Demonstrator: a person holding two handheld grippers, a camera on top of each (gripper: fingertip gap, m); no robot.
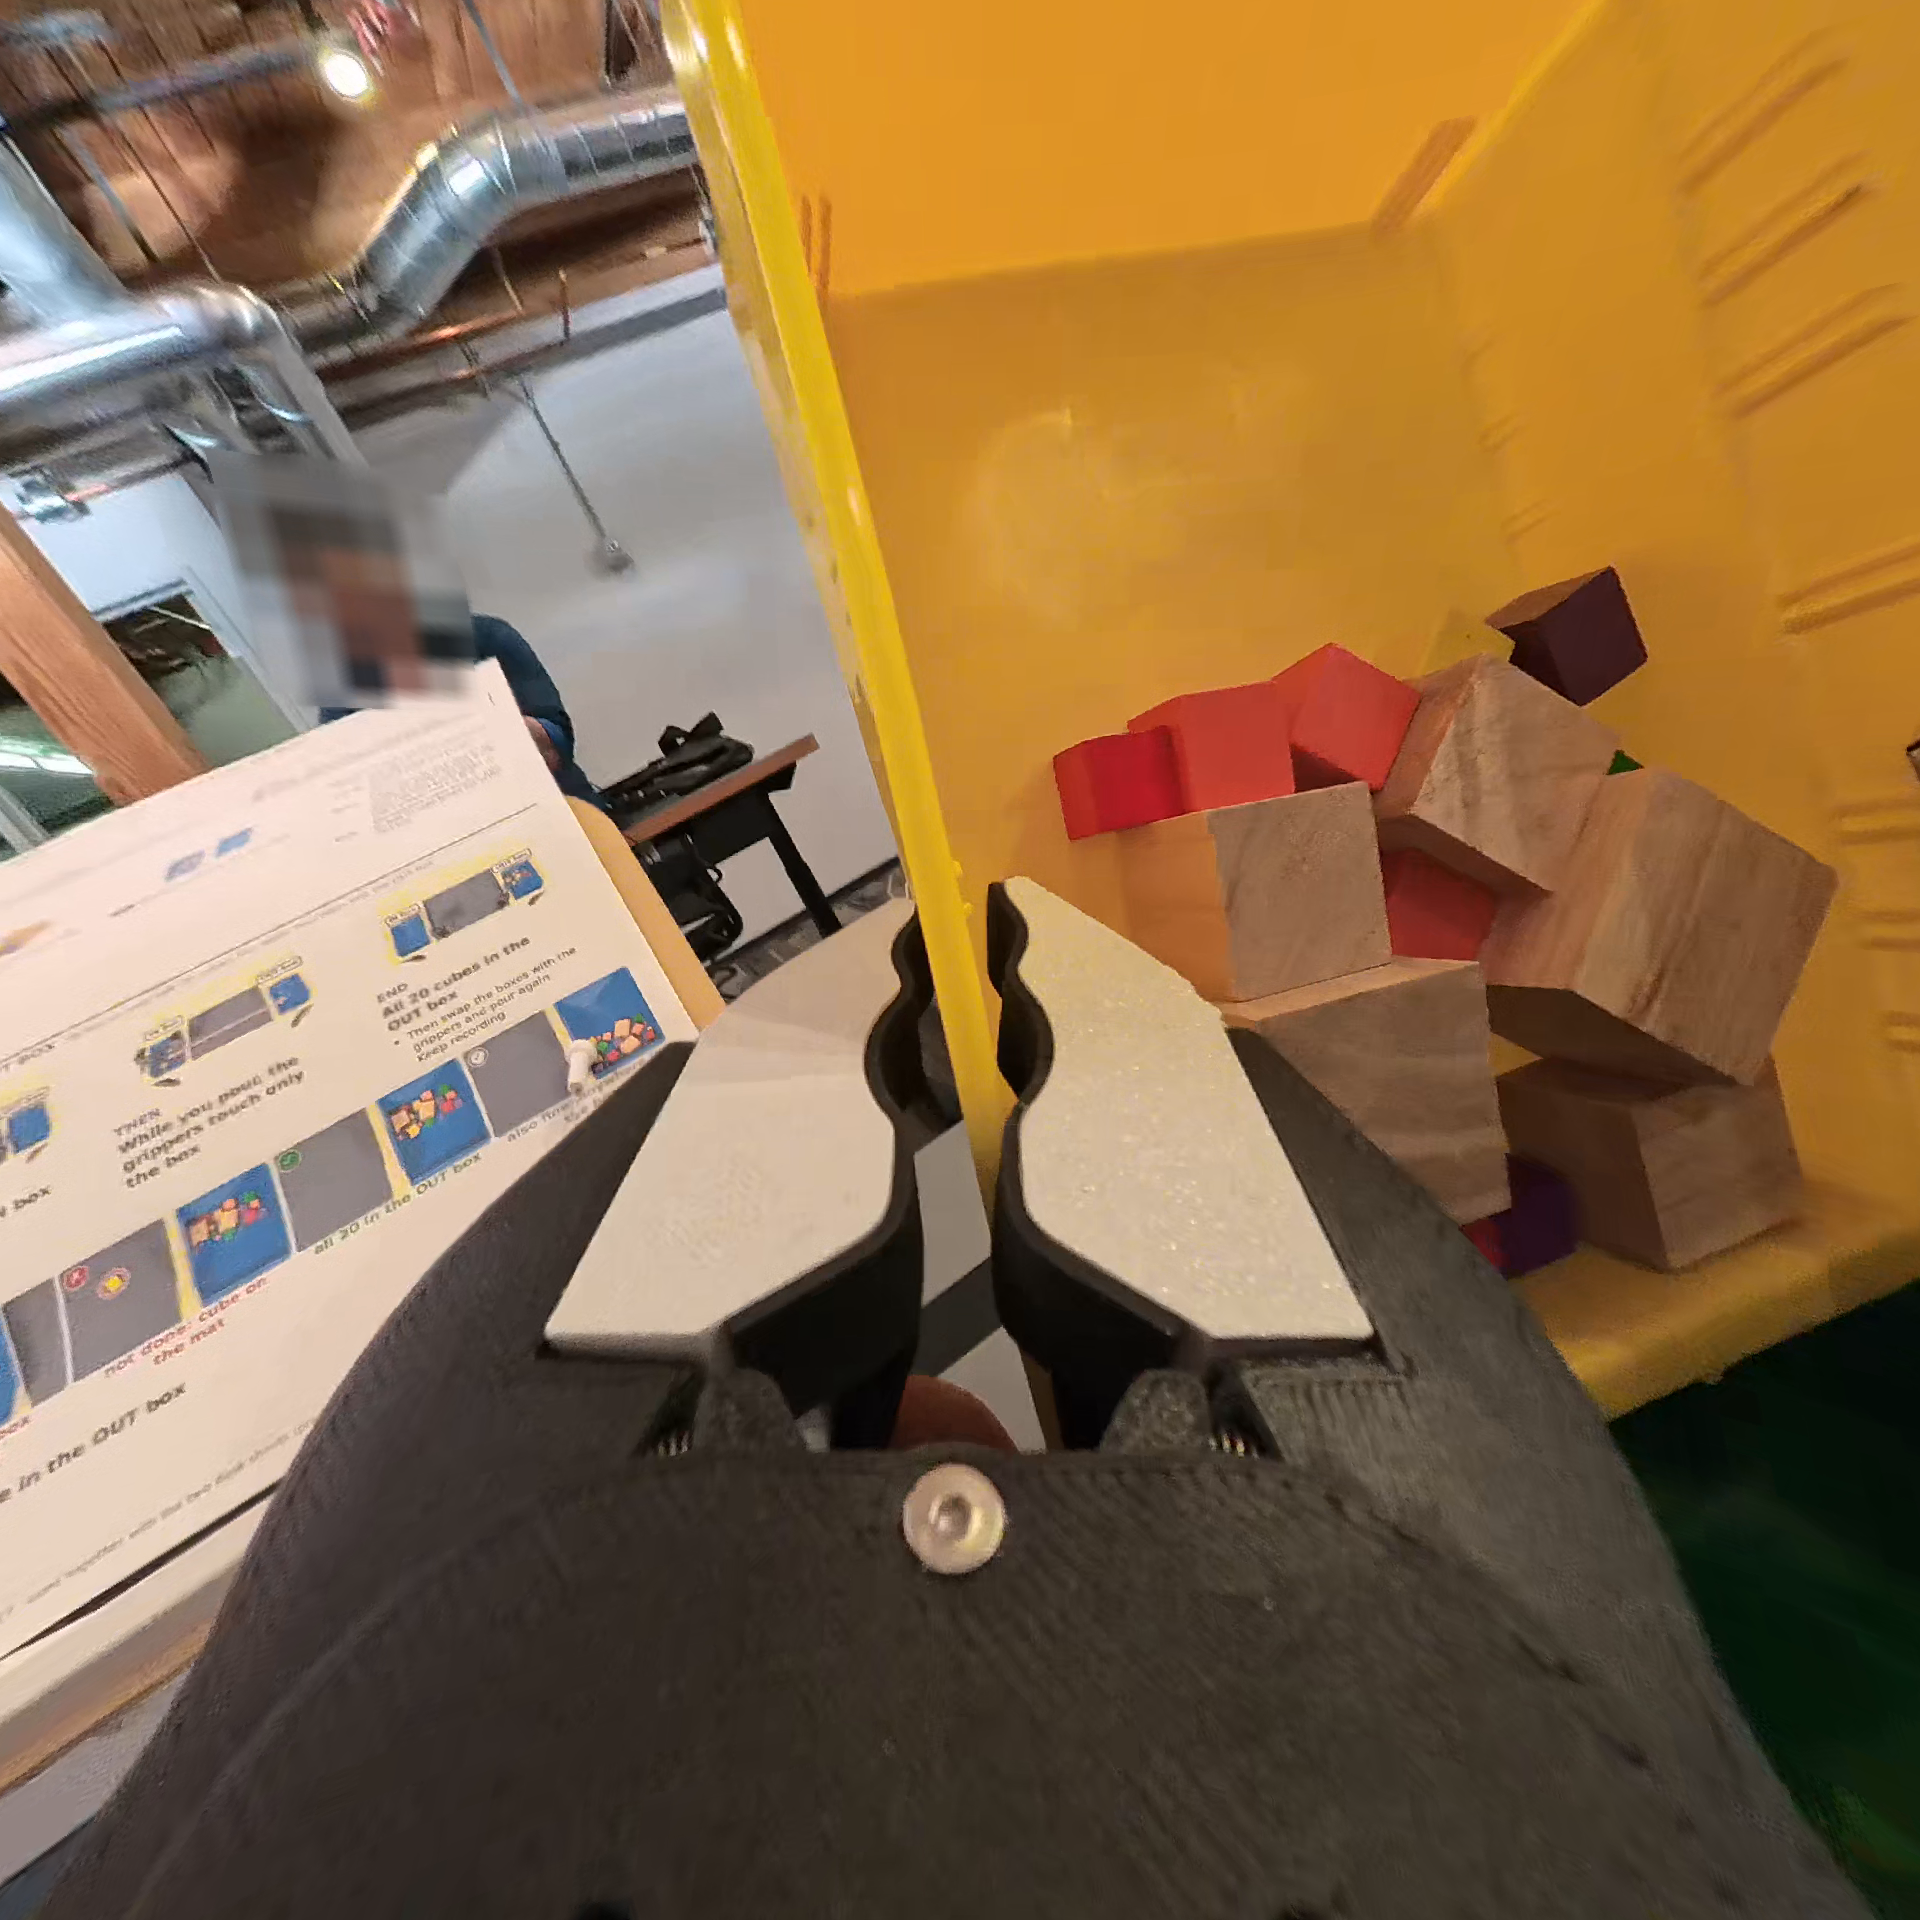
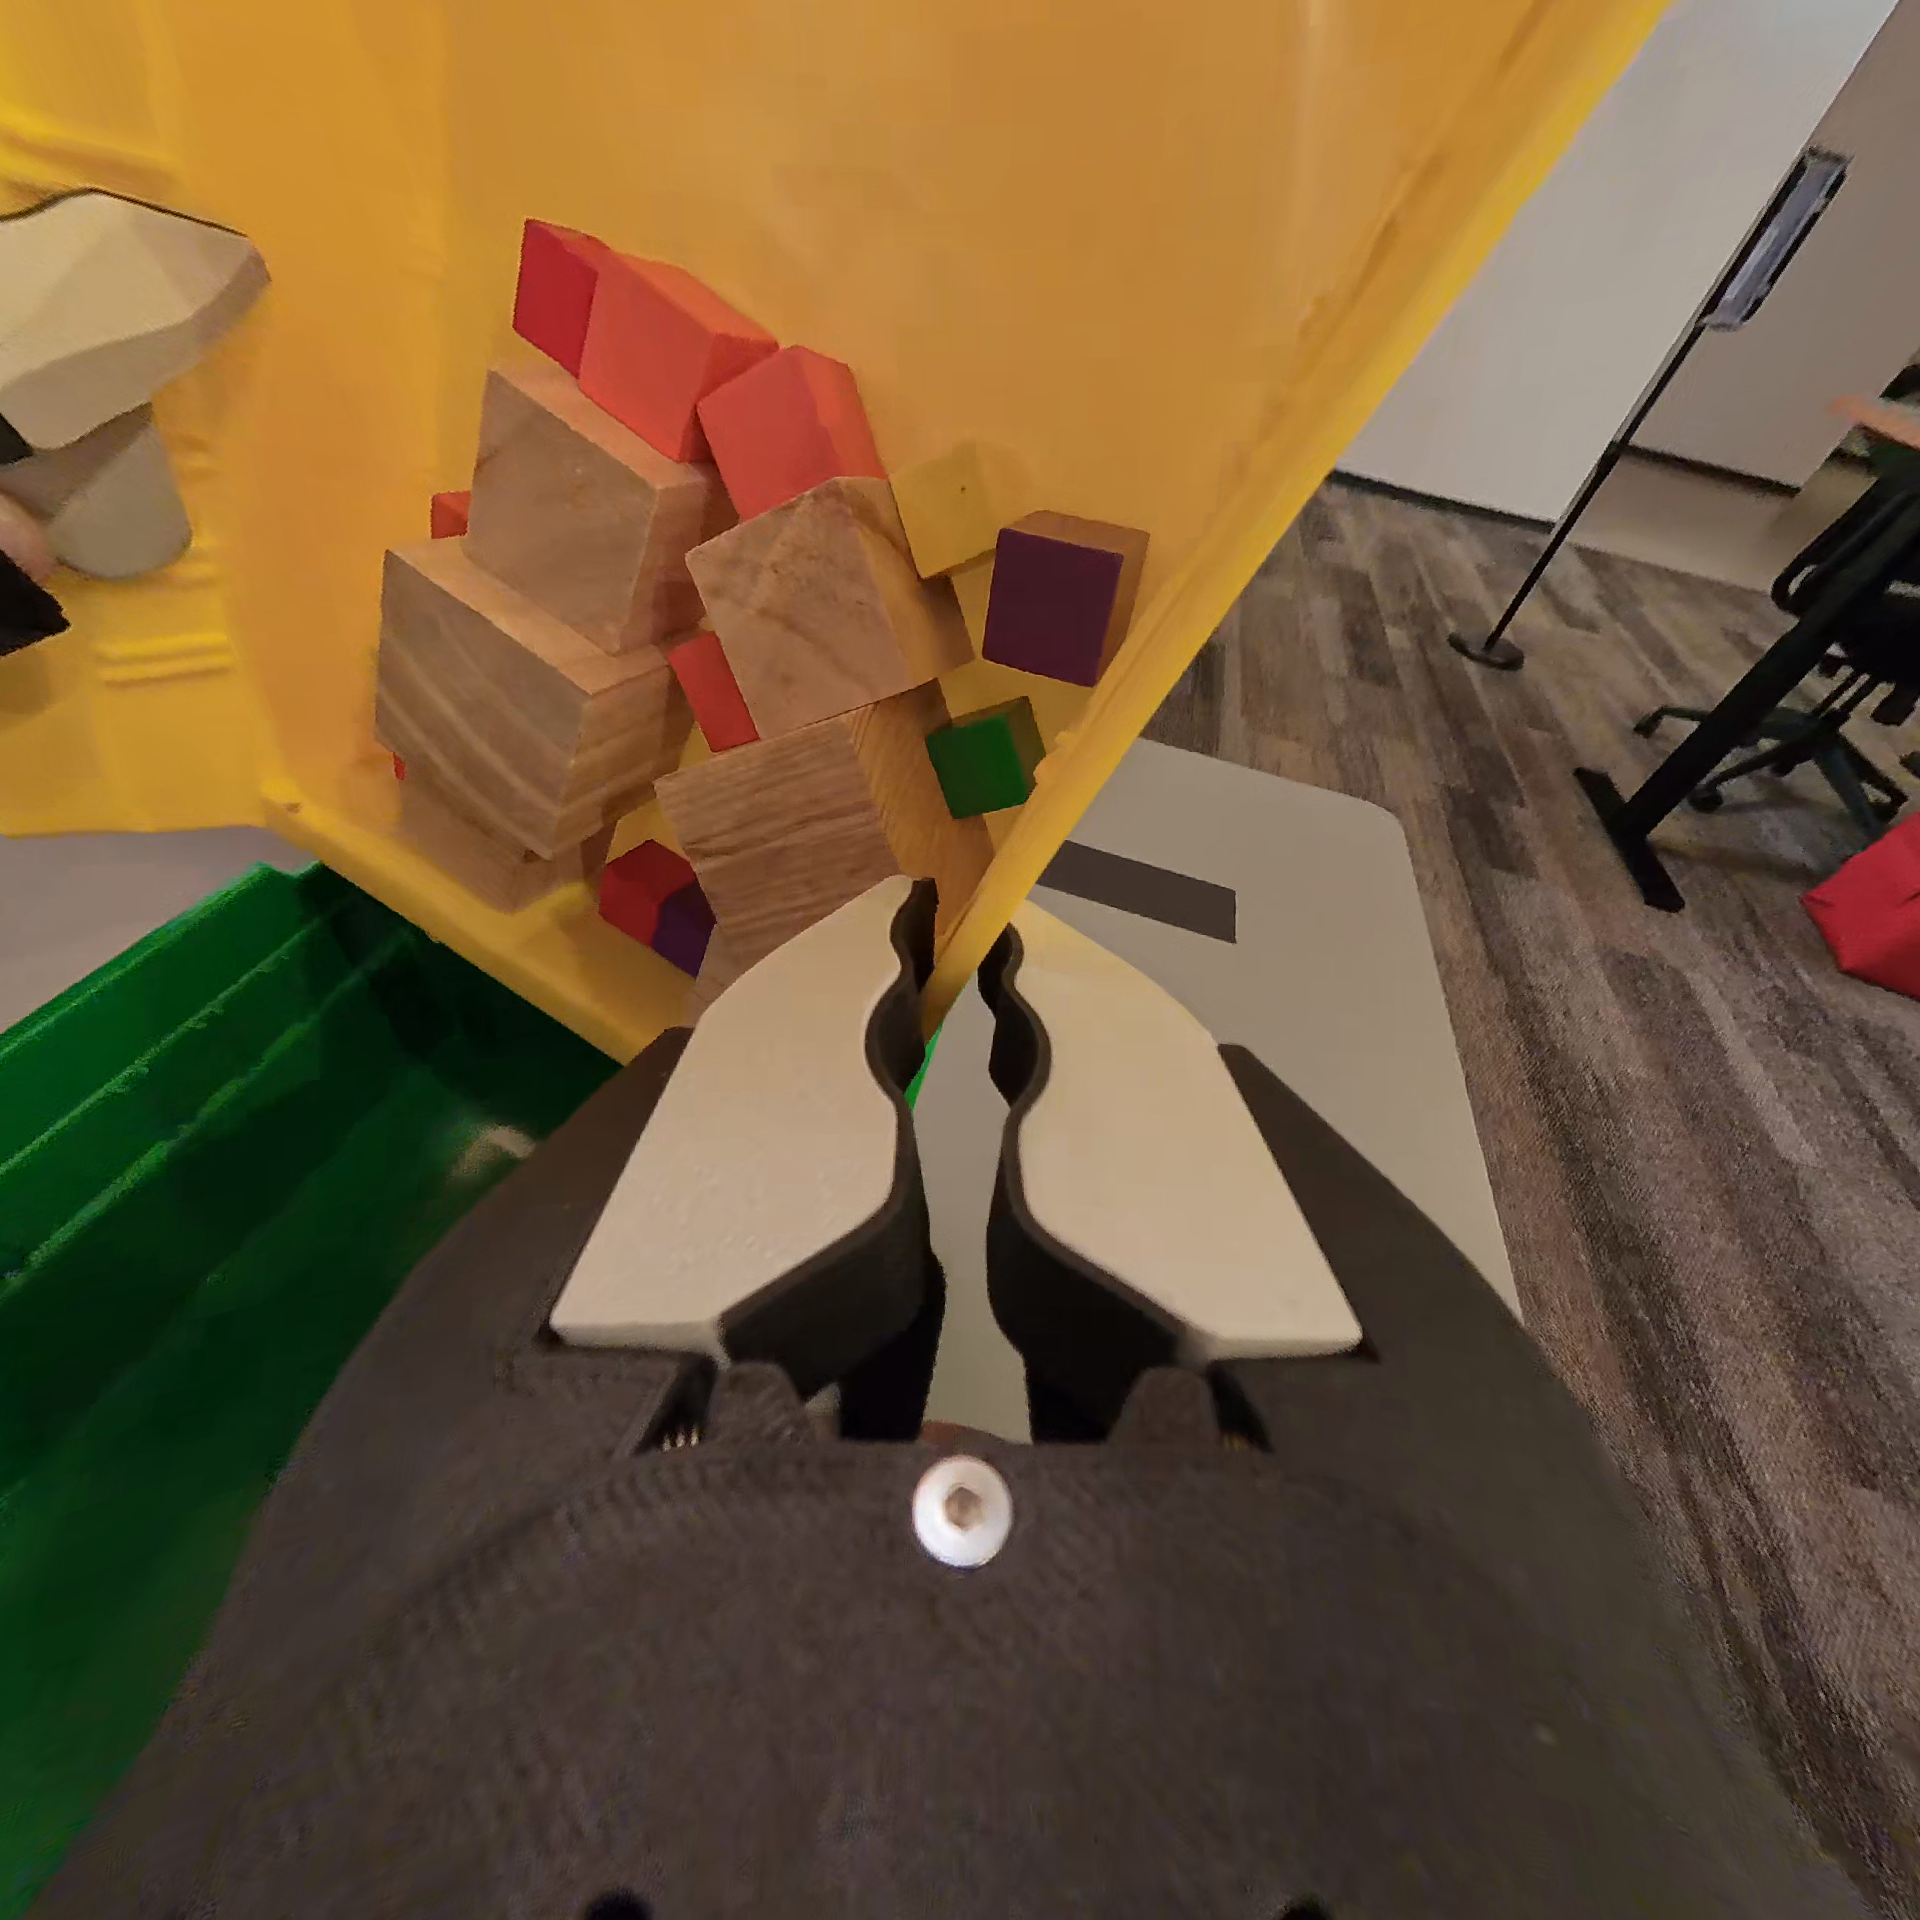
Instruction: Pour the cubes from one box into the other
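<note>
Nearest in the left wrist view, the left gripper (image 1: pixel 954 914) is clenched on the thin side wall of the yellow box (image 1: pixel 1143 364), one finger (image 1: pixel 790 1143) outside the wall and the other inside, the gap between them narrowed to the wall's thickness. In the right wrist view, the right gripper (image 2: pixel 954 914) is closed in the same way on the opposite wall of the yellow box (image 2: pixel 935 208), the rim passing between its fingers (image 2: pixel 769 1122). The box is gripped from both sides, presumably so that it can be tipped as one rigid piece without either wall flexing. Just beyond the fingertips, the cubes (image 2: pixel 665 623) are piled against the lowered end wall: large plain wooden ones with smaller red, purple, green and yellow ones among them. This heap suggests a steep tilt, with the pour not yet released over the rim. Below that lowered edge, the green box (image 2: pixel 208 1091) is seen, apparently empty where visible, placed to catch the cubes. Farther off, an instruction sheet (image 1: pixel 260 1039) is propped up.
</note>
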